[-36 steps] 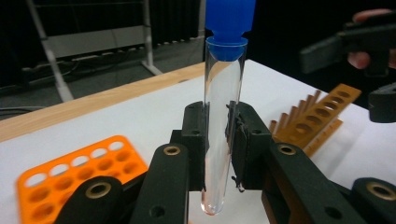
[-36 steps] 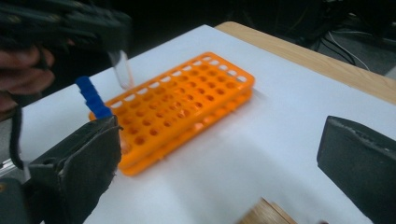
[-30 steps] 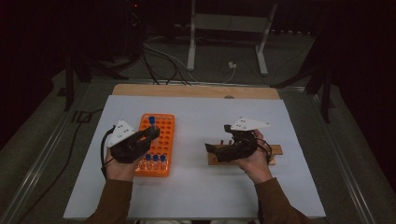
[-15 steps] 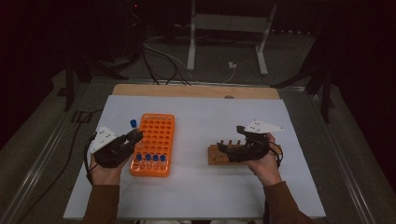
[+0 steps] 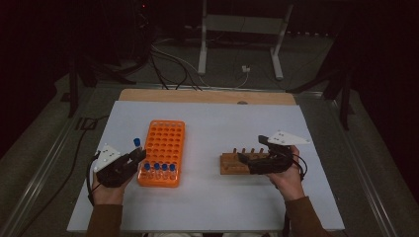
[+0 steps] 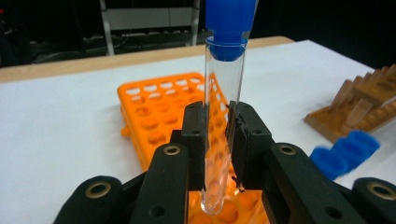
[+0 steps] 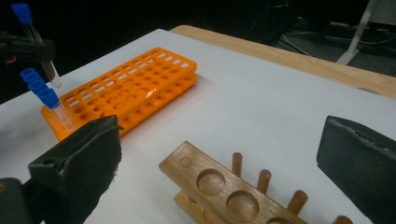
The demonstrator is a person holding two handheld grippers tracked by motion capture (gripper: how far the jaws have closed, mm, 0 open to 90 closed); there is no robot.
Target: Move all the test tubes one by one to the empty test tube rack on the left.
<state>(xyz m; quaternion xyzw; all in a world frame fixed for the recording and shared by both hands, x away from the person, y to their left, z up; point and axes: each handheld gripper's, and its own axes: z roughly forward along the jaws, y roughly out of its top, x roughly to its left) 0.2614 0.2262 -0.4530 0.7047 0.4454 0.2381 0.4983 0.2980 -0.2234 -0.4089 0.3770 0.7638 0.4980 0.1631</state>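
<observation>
Tube (image 6: 223, 121) now lifted clear of orange rack (image 5: 162, 150) — out at its left.
Left gripper (image 5: 129, 159) clenched on it, drawn leftward; right gripper (image 5: 251, 162) agape over wooden stand (image 5: 237, 163) — transfer there seemingly next.

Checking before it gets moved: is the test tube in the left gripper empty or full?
Empty: the left gripper view shows the test tube as clear glass with no liquid inside.

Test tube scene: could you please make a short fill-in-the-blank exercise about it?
1. The left gripper is shut on a clear test tube with a ____ cap.
2. The plastic rack is ____ in colour.
3. The right gripper, jaws open, is beside a rack made of ____.

Missing words: blue; orange; wood
</observation>
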